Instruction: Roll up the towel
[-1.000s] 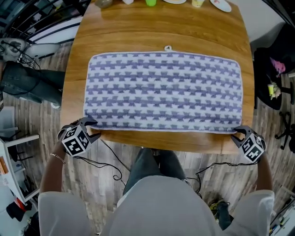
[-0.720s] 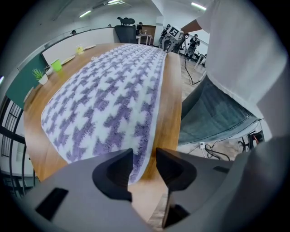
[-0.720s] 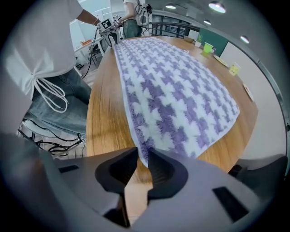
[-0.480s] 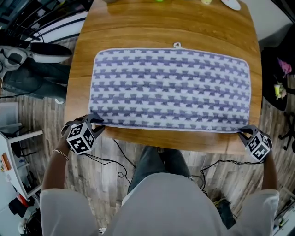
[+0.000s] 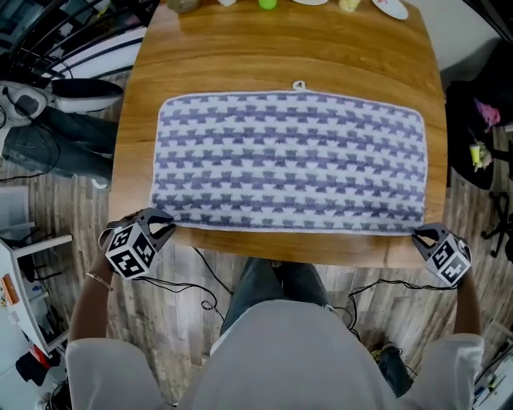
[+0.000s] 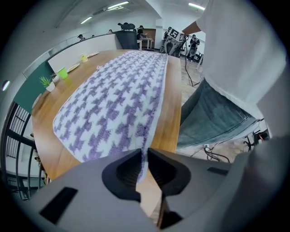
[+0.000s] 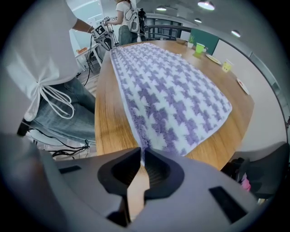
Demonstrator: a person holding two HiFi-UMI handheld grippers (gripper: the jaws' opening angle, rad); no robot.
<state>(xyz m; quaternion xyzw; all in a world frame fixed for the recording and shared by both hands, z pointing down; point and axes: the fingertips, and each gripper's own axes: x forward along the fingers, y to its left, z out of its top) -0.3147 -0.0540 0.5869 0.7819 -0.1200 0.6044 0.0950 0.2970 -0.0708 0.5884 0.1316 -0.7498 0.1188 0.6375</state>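
Note:
A purple-and-white patterned towel lies spread flat on the wooden table, its long near edge along the table's front. My left gripper is at the towel's near left corner. Its jaws are closing, and the left gripper view shows the towel corner pinched between them at my left gripper. My right gripper points down at the near right corner. In the right gripper view the towel edge runs into the narrow slit of my right gripper, nipped there.
Cups and plates line the table's far edge, among them a green cup and a small plant. Cables trail on the floor by my legs. A dark chair stands to the right.
Both grippers' jaws have closed in on the towel's near corners. The towel still lies flat, and neither hand has shifted much.

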